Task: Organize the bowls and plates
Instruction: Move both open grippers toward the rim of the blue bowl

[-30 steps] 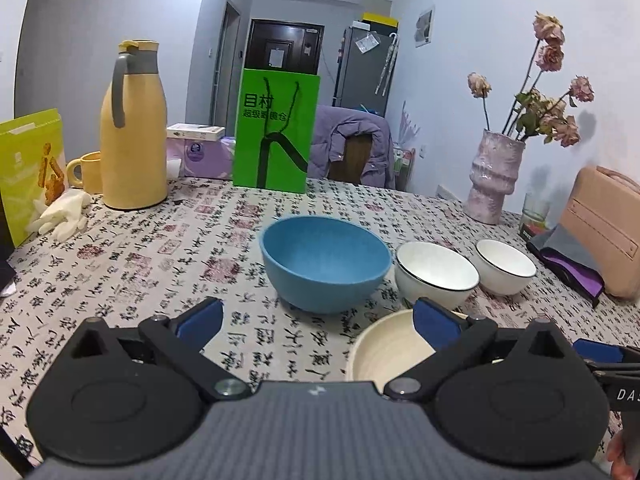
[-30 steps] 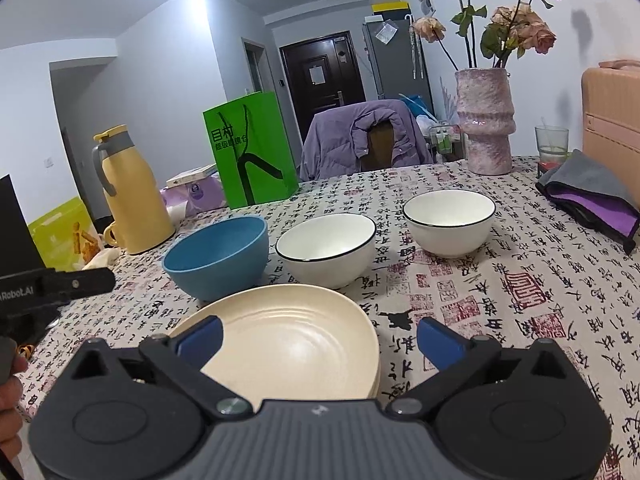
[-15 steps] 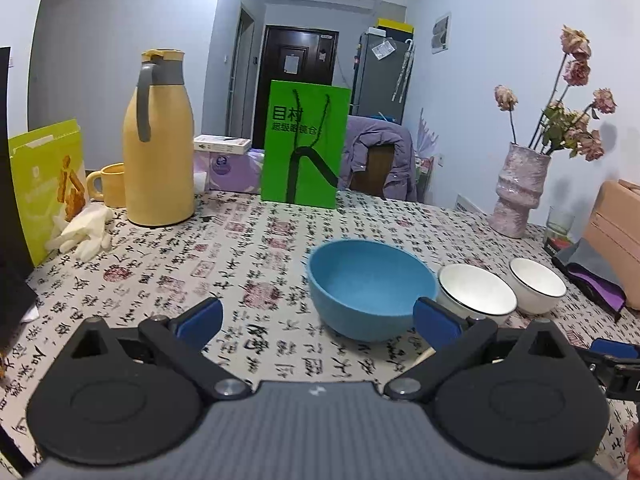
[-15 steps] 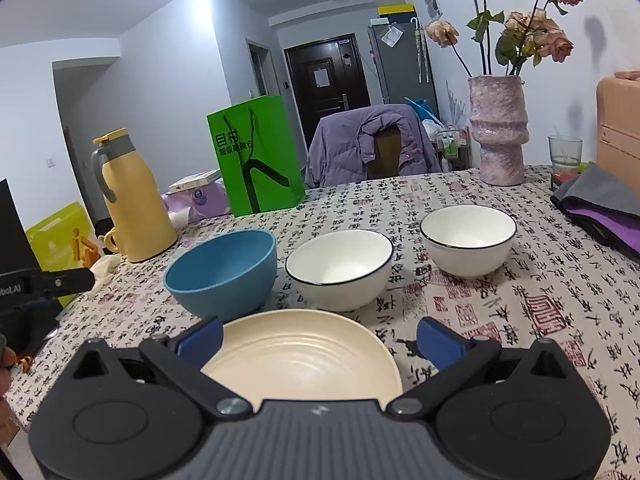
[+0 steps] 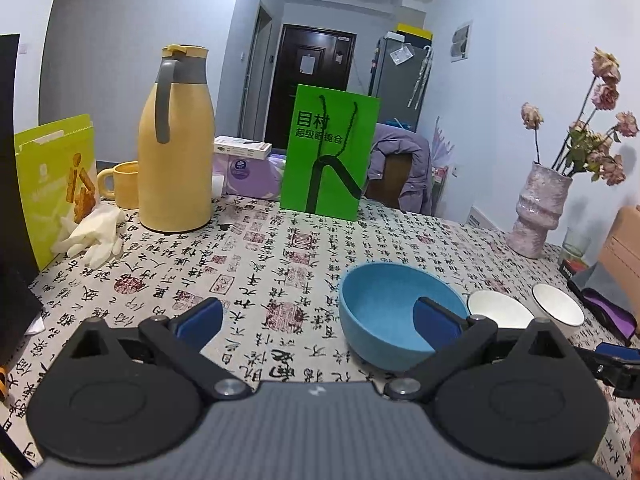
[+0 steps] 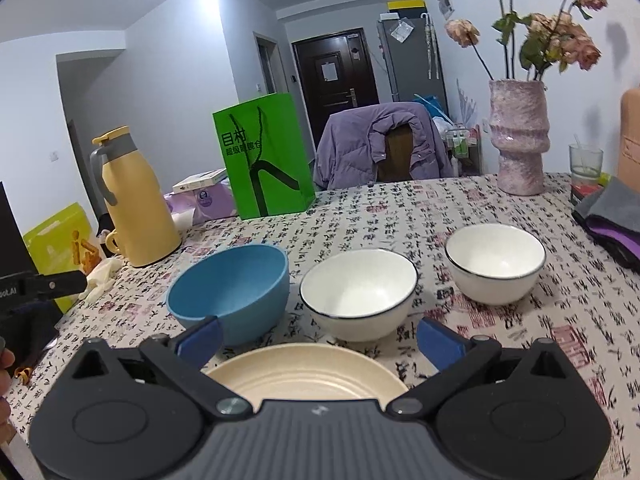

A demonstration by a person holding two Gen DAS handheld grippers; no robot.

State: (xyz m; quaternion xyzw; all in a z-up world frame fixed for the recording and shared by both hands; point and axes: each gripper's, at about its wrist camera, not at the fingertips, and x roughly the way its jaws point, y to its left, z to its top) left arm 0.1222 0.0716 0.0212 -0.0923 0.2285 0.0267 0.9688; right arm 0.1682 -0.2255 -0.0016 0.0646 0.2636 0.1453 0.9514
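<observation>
Task at start: nothing stacked. Blue bowl [image 6: 230, 294], two white bowls [image 6: 358, 294] [image 6: 495, 270] in row on surface [image 6: 440, 208]; cream plate [image 6: 306, 372] nearest. Left tongs [image 5: 316, 320] and right tongs [image 6: 320, 338] released, empty

Two low wrist views across table, sharing blue bowl [image 5: 394, 312]

Blue bowl [image 6: 232, 292], cream plate [image 6: 308, 372], black-rimmed white bowls [image 6: 358, 294], calligraphy-print tablecloth [image 5: 240, 264].

Plate [image 6: 306, 372] before three bowls [image 6: 358, 294] in a row.
</observation>
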